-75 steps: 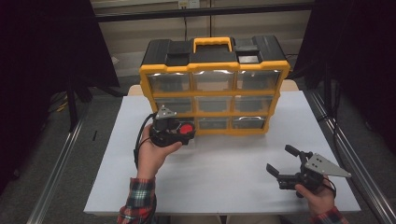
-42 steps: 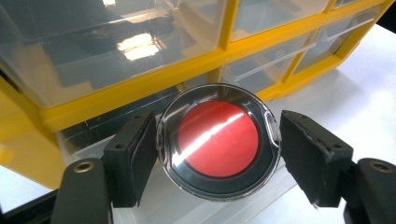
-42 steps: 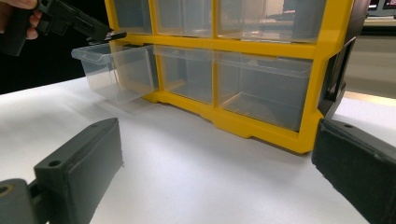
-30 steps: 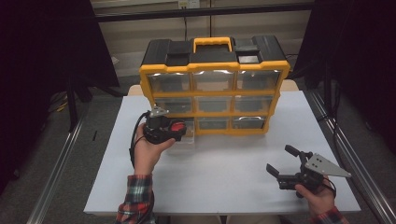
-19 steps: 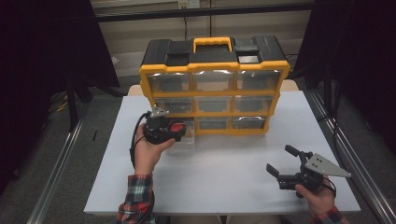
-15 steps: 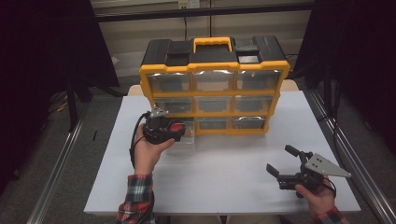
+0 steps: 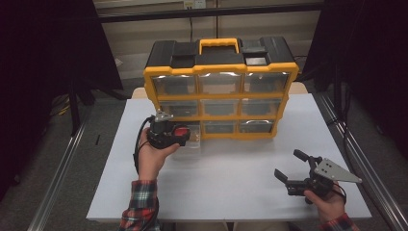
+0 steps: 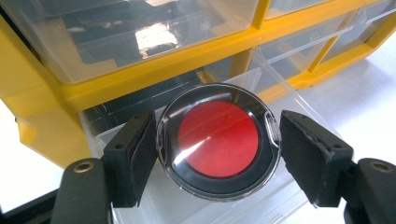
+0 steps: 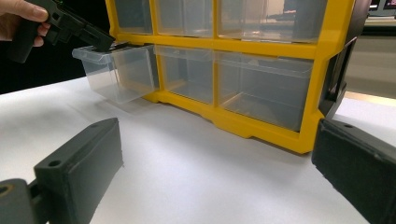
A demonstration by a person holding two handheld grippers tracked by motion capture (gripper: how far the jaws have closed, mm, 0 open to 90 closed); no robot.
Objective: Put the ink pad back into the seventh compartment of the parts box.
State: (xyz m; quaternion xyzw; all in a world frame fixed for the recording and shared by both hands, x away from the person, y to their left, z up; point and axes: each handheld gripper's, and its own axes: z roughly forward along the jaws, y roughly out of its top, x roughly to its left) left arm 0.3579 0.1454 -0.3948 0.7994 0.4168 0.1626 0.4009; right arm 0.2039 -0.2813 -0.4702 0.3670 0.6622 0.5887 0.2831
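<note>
A yellow-framed organiser [image 7: 219, 91] with a black top, a yellow handle and clear plastic drawers stands on a white table [image 7: 226, 183]. The left gripper [image 8: 212, 154], black with black pads, frames a round case [image 8: 217, 140] that has a red centre, a black ring and a clear lid, above a clear pulled-out drawer [image 9: 116, 70]. The right gripper [image 7: 294, 169] is black with a grey plate, and both sleeves [image 7: 142, 204] carry a red, green and white plaid.

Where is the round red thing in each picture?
High view: the round red case sits left of middle, at the left gripper, over the open drawer.
Left gripper view: centre, between the two black jaws.
Right gripper view: I can't make it out.
Shared landmark: the yellow organizer.
</note>
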